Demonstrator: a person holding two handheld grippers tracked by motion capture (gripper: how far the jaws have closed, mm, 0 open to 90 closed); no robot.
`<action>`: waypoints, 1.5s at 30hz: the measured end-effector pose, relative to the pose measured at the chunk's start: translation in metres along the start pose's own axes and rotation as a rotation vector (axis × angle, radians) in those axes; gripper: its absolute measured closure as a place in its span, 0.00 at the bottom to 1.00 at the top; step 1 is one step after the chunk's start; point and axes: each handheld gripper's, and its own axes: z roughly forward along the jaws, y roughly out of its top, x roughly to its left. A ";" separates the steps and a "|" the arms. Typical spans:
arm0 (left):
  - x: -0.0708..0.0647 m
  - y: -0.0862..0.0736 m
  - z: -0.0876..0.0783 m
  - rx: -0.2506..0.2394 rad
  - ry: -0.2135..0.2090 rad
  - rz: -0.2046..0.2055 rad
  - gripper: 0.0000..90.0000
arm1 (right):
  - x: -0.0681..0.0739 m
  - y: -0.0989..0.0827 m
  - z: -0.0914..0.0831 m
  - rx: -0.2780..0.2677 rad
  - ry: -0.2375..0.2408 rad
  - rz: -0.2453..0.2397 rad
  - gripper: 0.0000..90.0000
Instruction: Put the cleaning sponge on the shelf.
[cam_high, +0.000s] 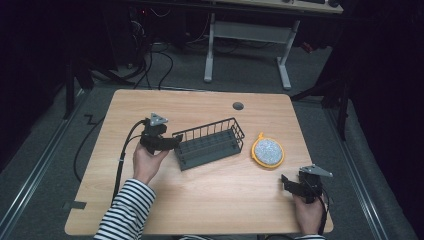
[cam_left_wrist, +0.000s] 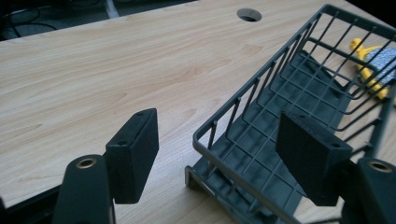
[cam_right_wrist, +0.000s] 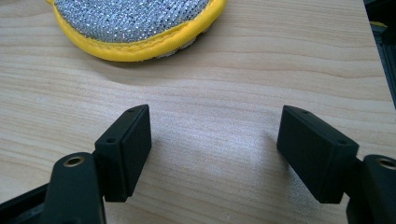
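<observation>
I am holding the left gripper (cam_high: 176, 140) at the near-left end of the dark wire basket (cam_high: 212, 142), which is sitting near the middle of the wooden table (cam_high: 200, 200) with its long side running from left-near to right-far. In the left gripper view that gripper (cam_left_wrist: 219, 154) is standing with its jaws spread wide, and the basket's (cam_left_wrist: 289, 116) end rim is lying between them: one pad is hanging over the bare table outside the wire wall, the other is sitting inside above the grid floor. Neither pad is pressing on the wire, so I am gripping nothing there.

To the right of the basket, just beside its far-right end but not touching it, the round scouring pad (cam_high: 268, 152) with the yellow edge and glittering silver face is lying flat on the table.

I am resting the right gripper (cam_high: 285, 181) near the table's right-near corner, pointing toward that pad. In the right gripper view its jaws are also spread wide over bare wood (cam_right_wrist: 210, 140), empty, and the scouring pad (cam_right_wrist: 135, 23) is lying a little beyond the tips, apart from them.

A striped sleeve (cam_high: 125, 212) is covering my left forearm
</observation>
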 end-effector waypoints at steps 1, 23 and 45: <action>0.001 -0.002 -0.004 -0.003 0.000 -0.001 0.34 | 0.000 0.000 0.000 0.000 0.000 0.000 0.29; 0.034 -0.039 -0.056 -0.048 0.070 -0.067 0.35 | 0.000 0.000 0.000 0.003 -0.002 -0.001 0.29; 0.049 -0.088 -0.073 -0.025 0.076 -0.113 0.37 | 0.000 0.000 0.000 0.000 -0.002 -0.001 0.29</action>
